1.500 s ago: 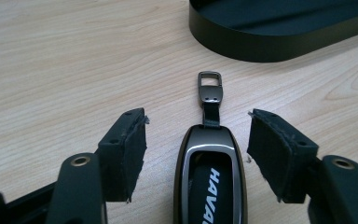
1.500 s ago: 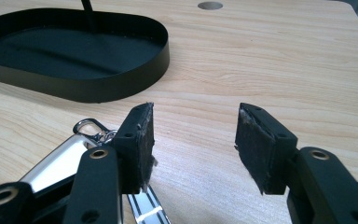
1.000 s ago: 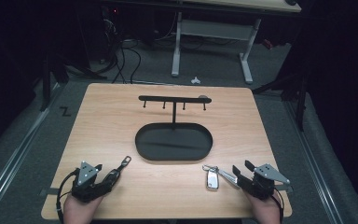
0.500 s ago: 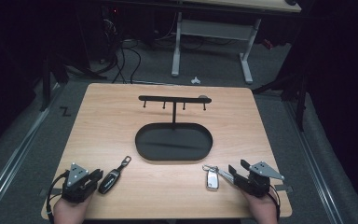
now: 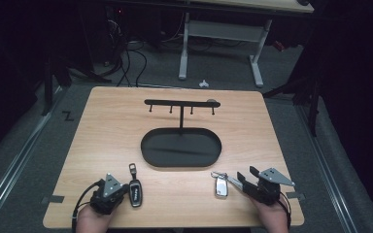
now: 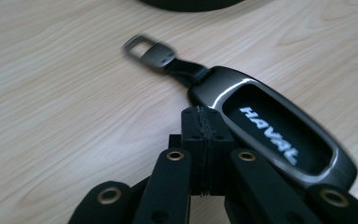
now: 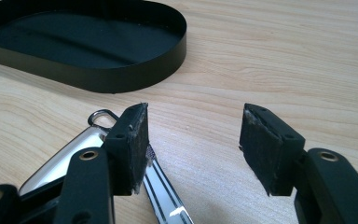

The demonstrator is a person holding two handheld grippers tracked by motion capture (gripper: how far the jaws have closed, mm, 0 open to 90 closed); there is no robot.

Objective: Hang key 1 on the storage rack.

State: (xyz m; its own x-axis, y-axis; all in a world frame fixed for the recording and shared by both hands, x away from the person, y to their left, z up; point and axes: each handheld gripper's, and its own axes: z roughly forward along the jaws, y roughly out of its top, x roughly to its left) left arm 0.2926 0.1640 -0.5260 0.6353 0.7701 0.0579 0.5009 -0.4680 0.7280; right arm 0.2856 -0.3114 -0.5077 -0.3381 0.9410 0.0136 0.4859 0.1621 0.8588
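A black HAVAL key fob with a metal loop lies on the wooden table near its front left. My left gripper sits just left of it. In the left gripper view the jaws have just closed pad to pad with nothing between them, and the fob lies alongside on the right. My right gripper rests at the front right, open. A silver key fob lies by its left jaw, partly under it, while bare wood shows between the pads.
A black oval tray stands mid-table with a T-shaped hook rail rising from its back. Its rim lies ahead of my right gripper. Bare wood surrounds the tray. Desk legs and cables lie on the floor beyond the table.
My left gripper shifted left, then back right, and its jaws went from open to shut. The black fob turned from slanted to pointing straight away. The right gripper stayed still.
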